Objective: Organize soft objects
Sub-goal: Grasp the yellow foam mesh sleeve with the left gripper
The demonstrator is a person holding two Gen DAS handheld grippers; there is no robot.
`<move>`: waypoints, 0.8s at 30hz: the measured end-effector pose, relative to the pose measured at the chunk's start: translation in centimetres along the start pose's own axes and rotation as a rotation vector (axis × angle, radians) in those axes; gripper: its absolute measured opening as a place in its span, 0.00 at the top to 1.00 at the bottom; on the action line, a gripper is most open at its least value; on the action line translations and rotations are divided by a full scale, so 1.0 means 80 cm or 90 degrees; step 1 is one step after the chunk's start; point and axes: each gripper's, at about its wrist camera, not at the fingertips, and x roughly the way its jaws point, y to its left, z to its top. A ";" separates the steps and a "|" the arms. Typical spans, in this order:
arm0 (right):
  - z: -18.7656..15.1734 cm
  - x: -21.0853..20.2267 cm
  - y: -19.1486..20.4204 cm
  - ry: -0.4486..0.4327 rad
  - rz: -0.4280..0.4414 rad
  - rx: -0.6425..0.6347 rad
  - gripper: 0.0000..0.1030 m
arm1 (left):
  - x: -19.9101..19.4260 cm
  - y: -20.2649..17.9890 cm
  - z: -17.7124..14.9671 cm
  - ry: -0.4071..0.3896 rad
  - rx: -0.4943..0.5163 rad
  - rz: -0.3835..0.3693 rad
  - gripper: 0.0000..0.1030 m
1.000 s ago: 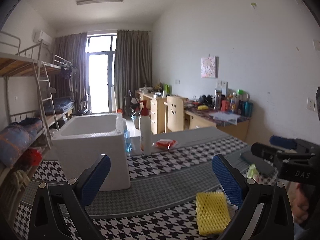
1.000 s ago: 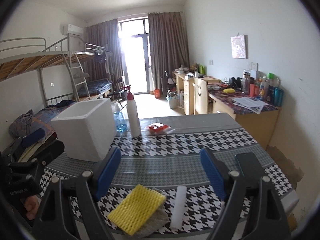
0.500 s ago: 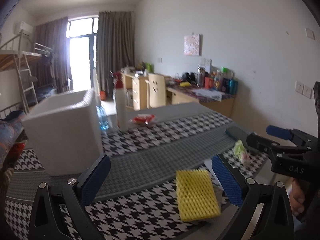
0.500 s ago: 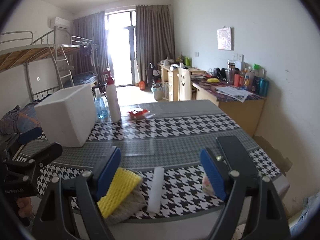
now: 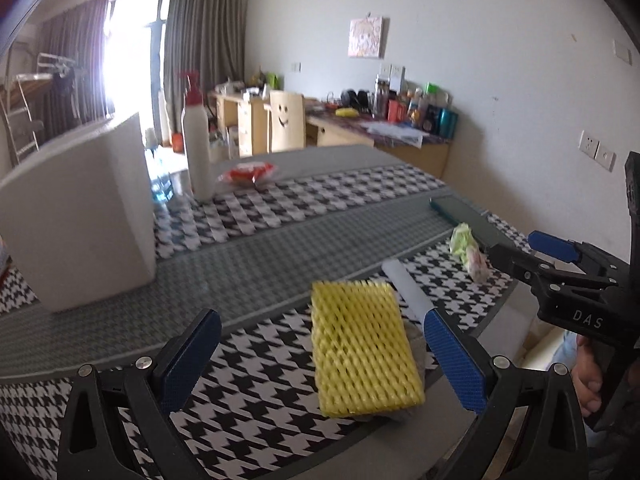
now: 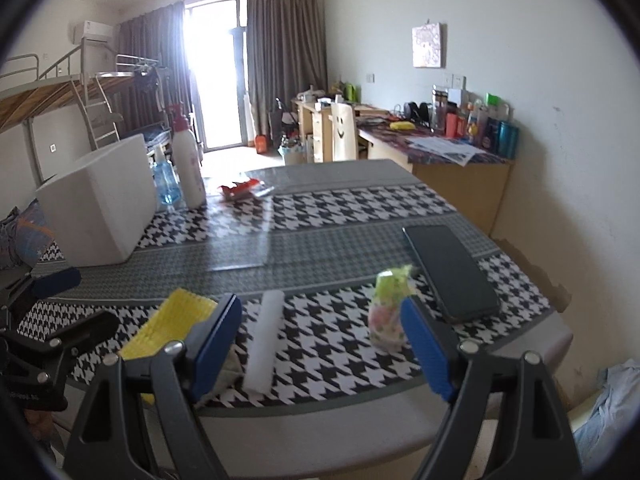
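A grey cloth [image 5: 416, 344] lies mostly hidden under the yellow foam net [image 5: 362, 350].

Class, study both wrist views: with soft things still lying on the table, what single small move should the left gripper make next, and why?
Probably ease the left gripper forward and down so its open jaws straddle the yellow foam net. The net lies flat near the table's front edge, directly ahead between the fingers, untouched. The white foam box, likely the destination, stands open further back.

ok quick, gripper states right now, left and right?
Left gripper: open, holding nothing, above the yellow foam net.
Right gripper: open, holding nothing; white foam roll lies on the table between its fingers.
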 end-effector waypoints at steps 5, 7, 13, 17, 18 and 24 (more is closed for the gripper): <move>-0.011 0.011 -0.014 0.024 -0.011 0.017 0.18 | 0.019 -0.004 -0.004 0.032 -0.004 -0.018 0.04; -0.014 0.018 -0.019 0.036 -0.014 0.027 0.18 | 0.025 -0.007 -0.005 0.046 -0.003 -0.023 0.10; -0.021 0.029 -0.031 0.051 -0.018 0.042 0.18 | 0.038 -0.015 -0.010 0.073 0.012 -0.043 0.18; -0.024 0.035 -0.037 0.061 -0.022 0.050 0.18 | 0.044 -0.018 -0.014 0.089 0.014 -0.048 0.27; -0.024 0.037 -0.039 0.063 -0.023 0.051 0.18 | 0.047 -0.017 -0.015 0.094 0.013 -0.049 0.29; -0.028 0.049 -0.046 0.080 -0.030 0.061 0.18 | 0.059 -0.017 -0.024 0.123 0.012 -0.052 0.48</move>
